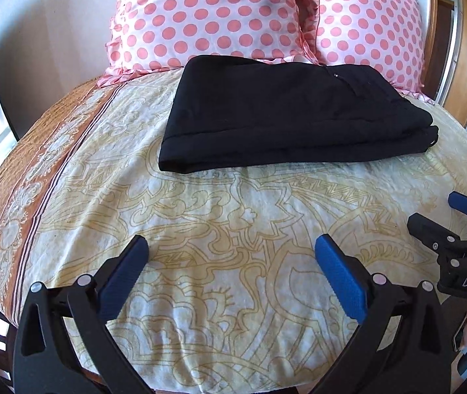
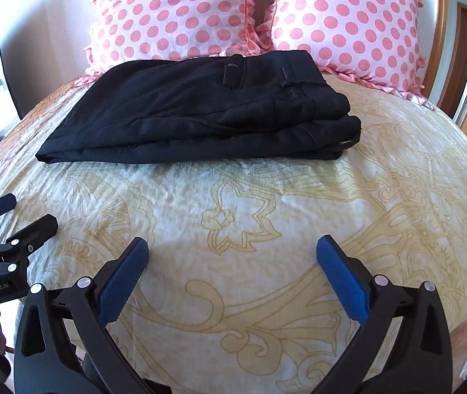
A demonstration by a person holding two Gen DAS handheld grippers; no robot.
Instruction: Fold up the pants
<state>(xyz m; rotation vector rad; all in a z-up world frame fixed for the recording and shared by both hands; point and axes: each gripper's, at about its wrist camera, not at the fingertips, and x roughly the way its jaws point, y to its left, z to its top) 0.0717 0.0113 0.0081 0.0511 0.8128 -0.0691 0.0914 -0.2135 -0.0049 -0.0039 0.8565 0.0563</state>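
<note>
Both tools, left tool point(image 1: 230, 246) and right tool point(image 2: 231, 246), gape empty over the bed point(image 2: 249, 203); folded black pants point(image 2: 200, 115) look soft, limp, best pinched at stacked edges.

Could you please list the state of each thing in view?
Pants: folded into a flat stack on the bed, nothing touching them.
Left hand-held gripper: open, empty, above the bedspread.
Right hand-held gripper: open, empty.
Pillows: propped upright behind the pants.
</note>
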